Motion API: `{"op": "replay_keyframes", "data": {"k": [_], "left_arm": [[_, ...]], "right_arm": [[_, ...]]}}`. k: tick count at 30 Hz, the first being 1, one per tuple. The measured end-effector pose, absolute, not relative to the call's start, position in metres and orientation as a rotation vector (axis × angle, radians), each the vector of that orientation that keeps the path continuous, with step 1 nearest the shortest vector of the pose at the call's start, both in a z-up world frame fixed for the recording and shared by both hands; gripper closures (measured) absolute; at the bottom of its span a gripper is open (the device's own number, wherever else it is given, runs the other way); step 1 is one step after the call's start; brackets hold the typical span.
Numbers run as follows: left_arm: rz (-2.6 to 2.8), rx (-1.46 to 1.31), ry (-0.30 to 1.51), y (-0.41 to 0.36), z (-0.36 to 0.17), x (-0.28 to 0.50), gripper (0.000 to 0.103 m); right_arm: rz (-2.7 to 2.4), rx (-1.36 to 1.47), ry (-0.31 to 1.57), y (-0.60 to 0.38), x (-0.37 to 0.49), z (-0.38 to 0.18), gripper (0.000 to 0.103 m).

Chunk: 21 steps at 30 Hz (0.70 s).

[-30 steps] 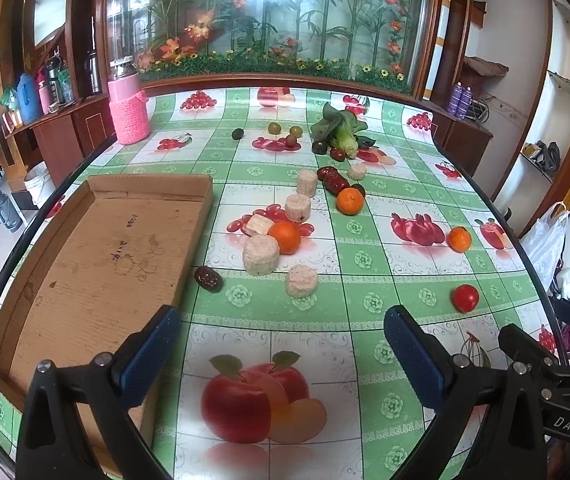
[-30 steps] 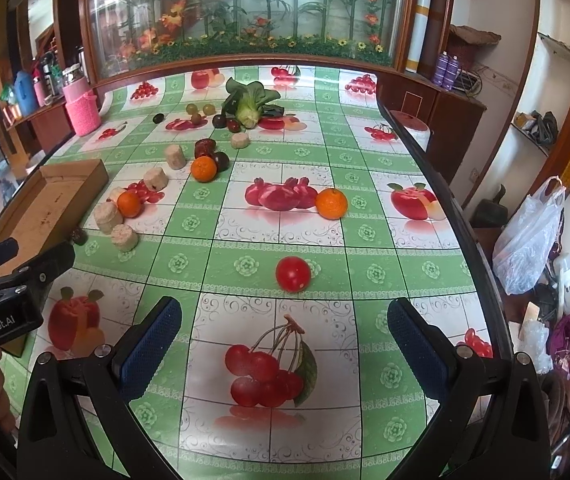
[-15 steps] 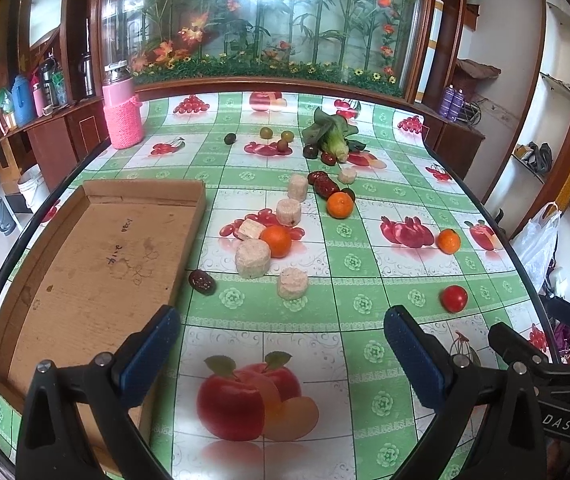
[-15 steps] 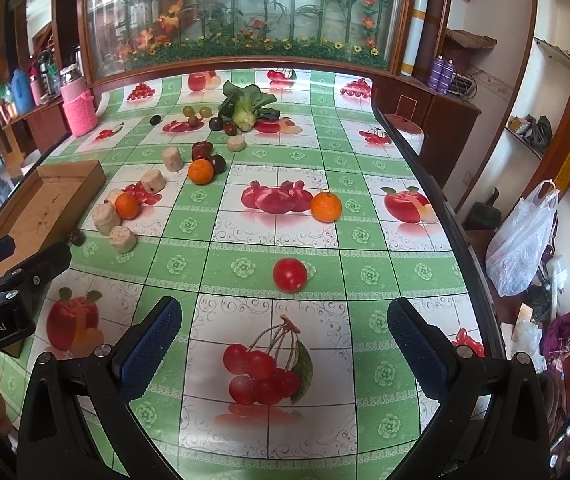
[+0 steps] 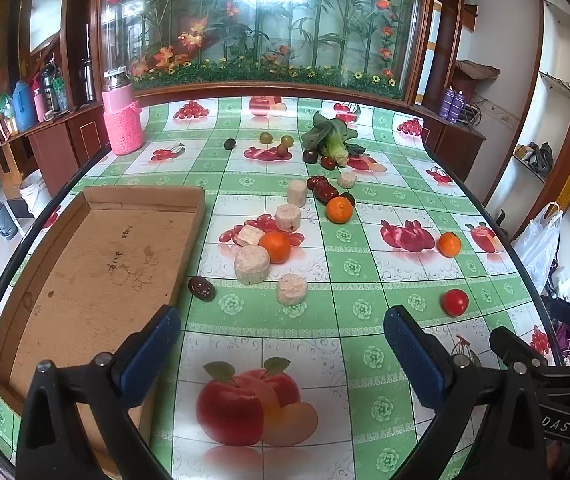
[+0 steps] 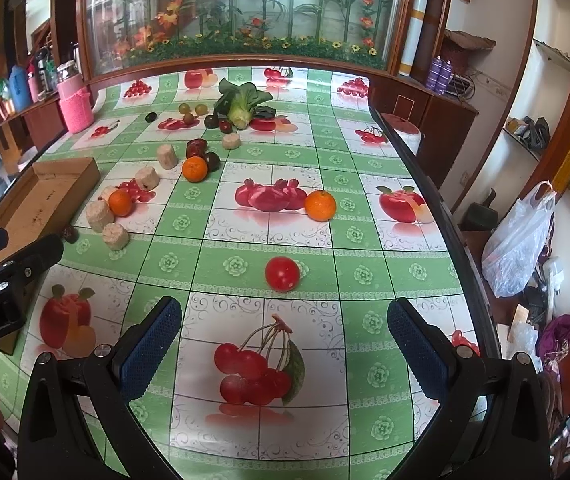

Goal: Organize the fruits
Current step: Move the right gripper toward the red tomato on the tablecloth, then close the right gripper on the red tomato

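both views have pulled back slightly: the tomato (image 6: 282, 273) sits a little farther from the right gripper (image 6: 284, 320).

Left hand-held gripper (image 5: 281, 344) hovers agape beside cardboard tray (image 5: 97, 264), fruits scattered.

A pink knitted-sleeve flask (image 5: 122, 120) stands at the far left corner of the worktop (image 5: 365, 344), which wears a green checked cloth printed with fruit pictures. Behind it a glass panel of bamboo and flowers (image 5: 261, 20) fills the back wall. A blue jug (image 5: 23, 106) sits on the wooden sideboard at left. 2 purple bottles (image 6: 442, 74) stand on the cabinet at right, and a white plastic bag (image 6: 519, 240) hangs beside the worktop's right edge.
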<state>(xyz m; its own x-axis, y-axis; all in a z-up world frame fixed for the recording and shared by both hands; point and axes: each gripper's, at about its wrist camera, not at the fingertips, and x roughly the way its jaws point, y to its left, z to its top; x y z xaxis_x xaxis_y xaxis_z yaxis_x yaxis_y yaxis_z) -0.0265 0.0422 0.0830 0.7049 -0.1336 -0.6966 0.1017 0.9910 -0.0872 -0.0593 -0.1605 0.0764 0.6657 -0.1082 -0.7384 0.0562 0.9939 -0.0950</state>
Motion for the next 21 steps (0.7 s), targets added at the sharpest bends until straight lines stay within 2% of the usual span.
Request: {"op": "replay_keyframes", "data": {"k": [18, 21], "left_arm": [[-0.096, -0.012, 0.810, 0.060, 0.075, -0.024, 0.000], [-0.119, 0.006, 0.833, 0.061, 0.070, -0.026, 0.000]], "right_arm": [[-0.091, -0.055, 0.882, -0.191, -0.033, 0.057, 0.001], [-0.054, -0.070, 0.900, -0.189, -0.019, 0.049, 0.010]]}}
